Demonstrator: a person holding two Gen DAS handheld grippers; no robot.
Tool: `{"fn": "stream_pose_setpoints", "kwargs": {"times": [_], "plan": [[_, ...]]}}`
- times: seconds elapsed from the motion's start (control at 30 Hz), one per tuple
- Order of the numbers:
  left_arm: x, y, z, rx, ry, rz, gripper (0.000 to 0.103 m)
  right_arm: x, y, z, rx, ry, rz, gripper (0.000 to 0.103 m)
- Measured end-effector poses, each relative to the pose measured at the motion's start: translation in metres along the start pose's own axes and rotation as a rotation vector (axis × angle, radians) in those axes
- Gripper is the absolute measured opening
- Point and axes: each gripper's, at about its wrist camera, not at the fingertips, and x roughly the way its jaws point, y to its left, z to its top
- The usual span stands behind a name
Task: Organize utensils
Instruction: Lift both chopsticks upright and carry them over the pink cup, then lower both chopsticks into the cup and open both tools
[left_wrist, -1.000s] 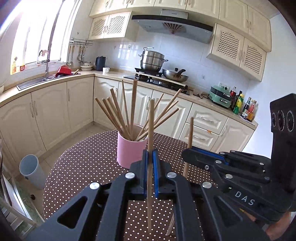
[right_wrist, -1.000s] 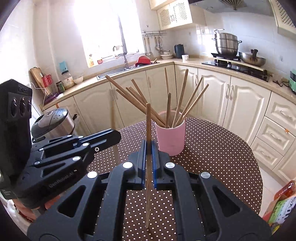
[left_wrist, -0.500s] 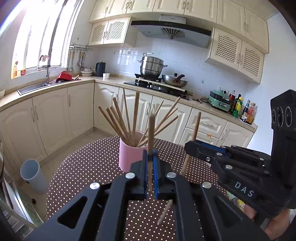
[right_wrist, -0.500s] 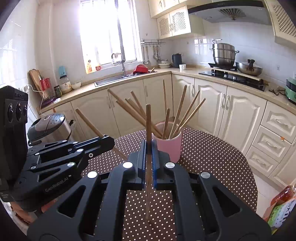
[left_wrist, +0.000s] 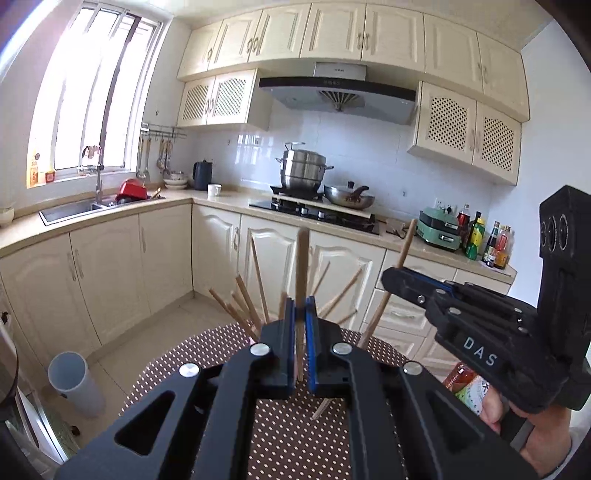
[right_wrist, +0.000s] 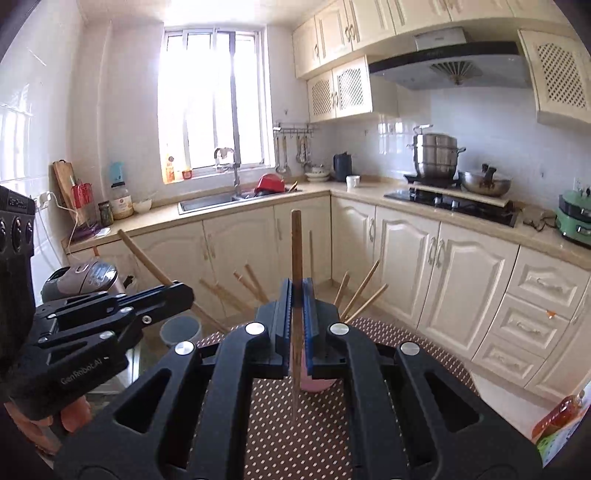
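1. Left wrist view: left gripper (left_wrist: 300, 314) has its jaws clenched on one chopstick (left_wrist: 301, 266), held upright, top end well above the blue pads, lower end showing just below them.
2. Same view: more chopsticks in the cup (left_wrist: 242, 299) fan out behind the gripper body; the cup itself is hidden here. They stand over the polka-dot tabletop (left_wrist: 207, 354), toward its far edge.
3. Same view: right gripper (left_wrist: 397, 278) comes in from the right, jaws clamped on a second chopstick (left_wrist: 404, 243), tilted, upper end leaning right, lower end angled down toward the tabletop.
4. Right wrist view: right gripper (right_wrist: 297, 295) jaws closed on its chopstick (right_wrist: 296, 251), upright in this view, tip pointing down over the tabletop (right_wrist: 424, 350).
5. Same view: pink cup (right_wrist: 317, 384) peeks out just below the gripper, on the tabletop near its far edge; the chopsticks in the cup (right_wrist: 364, 284) splay out on both sides.
6. Same view: left gripper (right_wrist: 184, 291) at left, gripping its chopstick (right_wrist: 144, 254), tilted up-left.
7. Background: grey bin (left_wrist: 74, 384) on the floor, sink (right_wrist: 210, 201) under the window.
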Motion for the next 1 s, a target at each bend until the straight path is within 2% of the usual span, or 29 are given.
{"fn": "stream_pose_setpoints", "kwargs": {"times": [0.47, 0.67, 0.83, 1.0], "plan": [[0.008, 0.01, 0.038, 0.011, -0.082, 0.015, 0.005, 0.013, -0.024, 0.033, -0.003, -0.174, -0.1, 0.006], [0.032, 0.007, 0.033, 0.037, -0.04, 0.026, 0.005, 0.022, -0.022, 0.036, -0.025, -0.232, -0.115, 0.006], [0.054, 0.006, 0.024, 0.054, 0.01, 0.032, 0.005, 0.03, -0.022, 0.034, -0.009, -0.249, -0.099, 0.006], [0.065, 0.006, 0.023, 0.069, 0.02, 0.045, 0.005, 0.033, -0.027, 0.033, 0.025, -0.272, -0.069, 0.006]]}}
